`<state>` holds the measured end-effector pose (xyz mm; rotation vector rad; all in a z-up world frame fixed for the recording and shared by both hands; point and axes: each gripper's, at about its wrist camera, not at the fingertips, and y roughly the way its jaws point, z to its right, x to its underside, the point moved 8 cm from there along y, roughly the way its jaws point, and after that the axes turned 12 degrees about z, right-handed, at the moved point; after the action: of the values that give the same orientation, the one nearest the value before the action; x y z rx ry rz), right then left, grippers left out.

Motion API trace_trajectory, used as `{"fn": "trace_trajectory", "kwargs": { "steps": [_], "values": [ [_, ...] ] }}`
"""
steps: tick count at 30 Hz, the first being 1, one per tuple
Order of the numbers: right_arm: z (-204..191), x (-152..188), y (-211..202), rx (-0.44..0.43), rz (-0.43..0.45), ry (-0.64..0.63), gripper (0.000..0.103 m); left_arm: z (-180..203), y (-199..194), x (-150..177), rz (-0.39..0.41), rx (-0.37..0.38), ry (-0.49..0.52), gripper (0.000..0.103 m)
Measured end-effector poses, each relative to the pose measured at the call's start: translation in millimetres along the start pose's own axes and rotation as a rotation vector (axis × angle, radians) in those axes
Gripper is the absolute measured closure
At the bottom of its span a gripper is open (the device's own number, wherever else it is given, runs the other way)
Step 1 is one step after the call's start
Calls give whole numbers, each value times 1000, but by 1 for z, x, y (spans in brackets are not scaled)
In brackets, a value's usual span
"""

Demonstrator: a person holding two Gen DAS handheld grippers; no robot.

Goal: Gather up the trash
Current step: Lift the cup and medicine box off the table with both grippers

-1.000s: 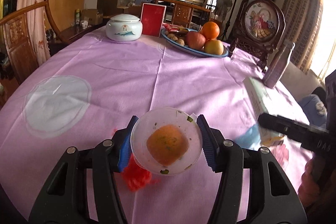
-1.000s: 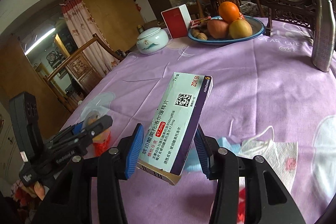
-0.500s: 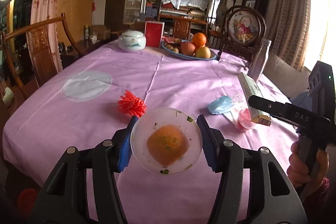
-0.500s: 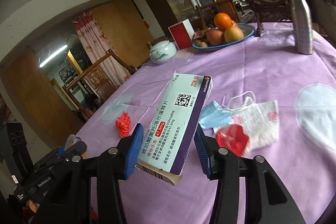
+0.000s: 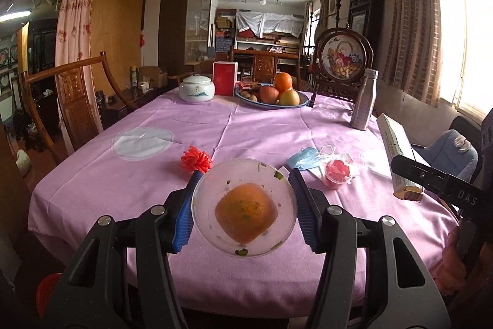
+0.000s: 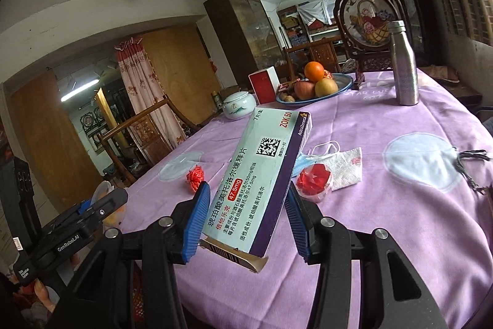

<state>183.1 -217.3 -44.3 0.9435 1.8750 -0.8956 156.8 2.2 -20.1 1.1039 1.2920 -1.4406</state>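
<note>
trouble first: left gripper [image 5: 243, 208] clamped by its blue pads on the rim of a clear plastic cup [image 5: 243, 207], mouth facing the camera, orange residue and green flecks stuck to the bottom. could squeeze out sideways, being thin, round and slick; could shed a fleck or a drip onto the cloth if tipped further. right gripper [image 6: 245, 219] closed about halfway on a medicine box [image 6: 262, 184], tilted, back flap hanging open below the pads. could slide or twist out, gripped only near the lower end with most of the length sticking forward. both held off the near table edge, clear of the cloth, side by side; could knock together if swung carelessly.

left lying on the cloth: red frilly scrap [image 5: 196, 158], blue face mask [image 5: 303, 158], crumpled tissue [image 6: 346, 164], small clear cup with red wrapper [image 6: 314, 181] inside, the last three bunched together and touching. no bin seen for certain.

surface: table [image 5: 262, 128] under a lilac cloth with pale round patches, creased down the middle. far end: white lidded jar [image 5: 197, 88], red box [image 5: 225, 78], fruit plate [image 5: 300, 104], steel bottle [image 5: 365, 99], framed embroidered screen [image 5: 343, 60]. carved wooden chair [image 5: 74, 94] at one side. cluttered room beyond, glass cabinet, floral curtain, bright window, ceiling fan.
</note>
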Motion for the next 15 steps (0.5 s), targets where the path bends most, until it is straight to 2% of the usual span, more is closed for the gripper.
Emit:
{"fn": "trace_trajectory", "kwargs": {
  "steps": [8, 15],
  "values": [
    [-7, -8, -43, -19, 54, 27, 54, 8, -40, -14, 59, 6, 0, 47],
    [-41, -21, -84, -76, 122, -20, 54, 14, -87, -35, 144, -6, 7, 47]
  ]
}}
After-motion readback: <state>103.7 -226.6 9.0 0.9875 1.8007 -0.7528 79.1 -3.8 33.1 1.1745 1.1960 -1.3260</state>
